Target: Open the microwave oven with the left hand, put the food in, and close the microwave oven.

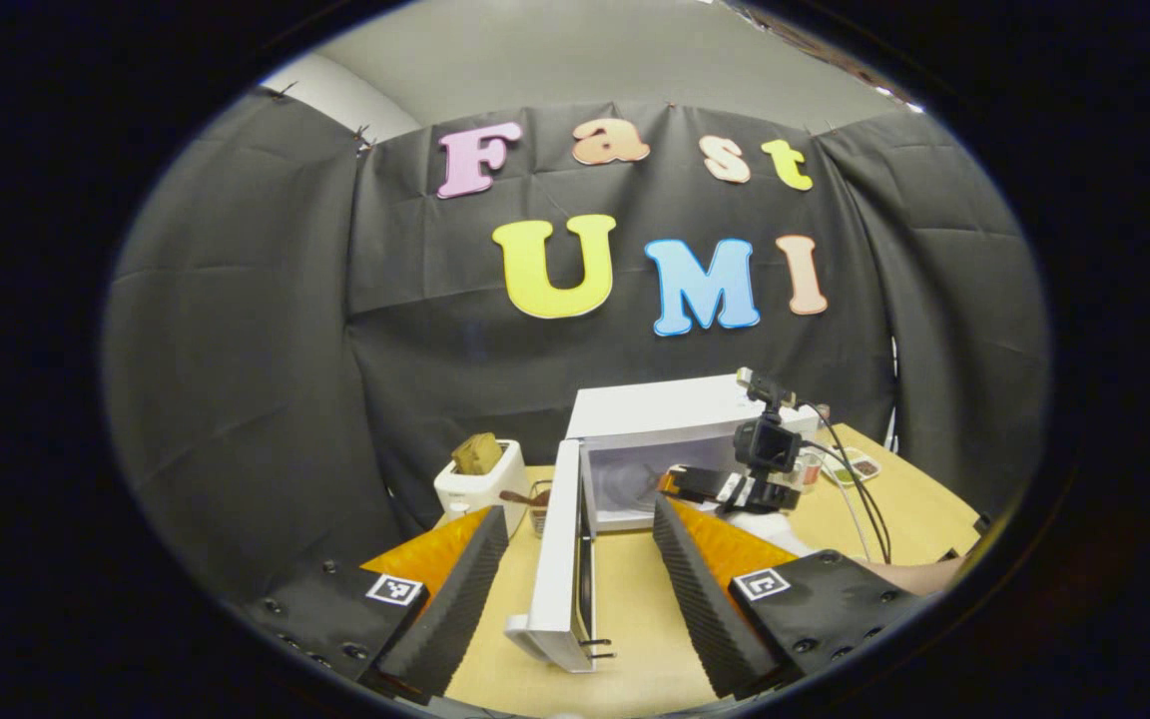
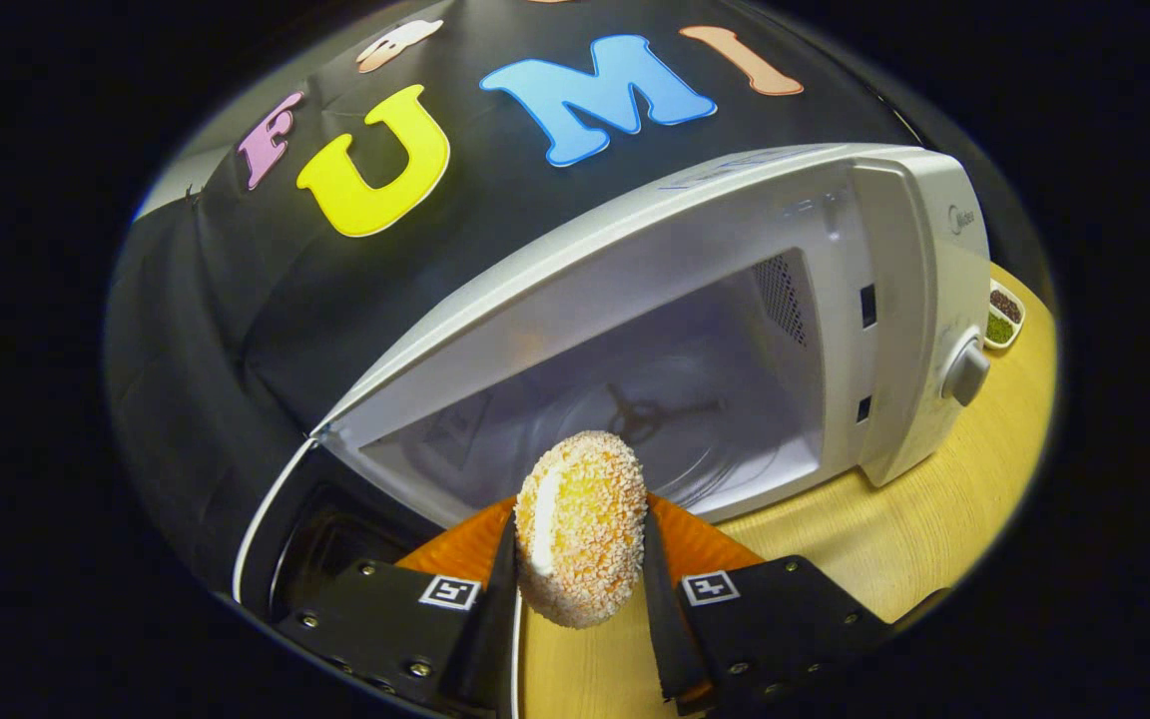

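Microwave oven (image 2: 695,330) stands on the wooden tabletop (image 2: 884,539) with its door (image 1: 560,559) swung wide open and the cavity exposed. The right hand-held gripper (image 2: 580,589) is clamped on a crumb-coated round cake (image 2: 580,529), held just in front of the cavity opening. The left hand-held gripper (image 1: 580,589) has its fingers apart on either side of the open door's edge, a toaster (image 1: 480,484) beyond on the tabletop.

Layout, left gripper view: microwave (image 1: 680,419) at the rear of the table (image 1: 635,609), its door (image 1: 563,559) swung toward the camera; toaster (image 1: 480,484) left of it, condiment dish (image 1: 860,465) right.
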Tool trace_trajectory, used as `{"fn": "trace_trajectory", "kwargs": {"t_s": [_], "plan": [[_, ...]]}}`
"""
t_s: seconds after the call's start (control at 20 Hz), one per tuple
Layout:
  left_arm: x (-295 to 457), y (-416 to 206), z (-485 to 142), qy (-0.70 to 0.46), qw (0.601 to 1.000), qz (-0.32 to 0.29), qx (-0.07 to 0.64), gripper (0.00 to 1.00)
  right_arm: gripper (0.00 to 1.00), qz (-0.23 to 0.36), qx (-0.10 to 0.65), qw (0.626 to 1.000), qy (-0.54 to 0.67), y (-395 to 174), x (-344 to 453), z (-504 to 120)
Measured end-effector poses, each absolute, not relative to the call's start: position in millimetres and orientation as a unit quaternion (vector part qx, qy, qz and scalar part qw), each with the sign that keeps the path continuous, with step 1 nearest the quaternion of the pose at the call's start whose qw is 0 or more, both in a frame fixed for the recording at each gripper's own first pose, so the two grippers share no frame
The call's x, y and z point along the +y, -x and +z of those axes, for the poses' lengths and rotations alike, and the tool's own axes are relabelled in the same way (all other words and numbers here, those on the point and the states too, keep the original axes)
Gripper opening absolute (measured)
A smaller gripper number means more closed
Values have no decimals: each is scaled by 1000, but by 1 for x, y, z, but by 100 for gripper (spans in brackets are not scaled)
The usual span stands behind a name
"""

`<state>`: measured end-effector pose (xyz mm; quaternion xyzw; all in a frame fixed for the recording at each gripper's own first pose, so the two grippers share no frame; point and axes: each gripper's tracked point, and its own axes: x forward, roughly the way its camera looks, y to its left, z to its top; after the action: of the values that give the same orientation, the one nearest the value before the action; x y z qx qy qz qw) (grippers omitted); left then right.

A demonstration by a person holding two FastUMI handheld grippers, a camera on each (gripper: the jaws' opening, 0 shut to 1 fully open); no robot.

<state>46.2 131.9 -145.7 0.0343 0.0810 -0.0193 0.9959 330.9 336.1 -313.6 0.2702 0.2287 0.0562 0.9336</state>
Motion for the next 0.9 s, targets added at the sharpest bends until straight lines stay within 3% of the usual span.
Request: {"fn": "trace_trajectory", "kwargs": {"t_s": [0.25, 0.65, 0.8, 0.9], "plan": [[146, -56, -159, -64, 996, -1, 66, 99, 59, 12, 203, 945, -255, -376, 334, -339], [149, -59, -185, -83, 993, 4, 81, 99, 58, -26, 169, 962, -213, -397, 336, -361], [150, -58, -184, -65, 995, 6, 80, 99, 78, -27, 169, 967, -190, -388, 336, -359], [155, -59, -182, -63, 995, 9, 78, 99, 100, -24, 137, 971, -194, -379, 335, -339]]}}
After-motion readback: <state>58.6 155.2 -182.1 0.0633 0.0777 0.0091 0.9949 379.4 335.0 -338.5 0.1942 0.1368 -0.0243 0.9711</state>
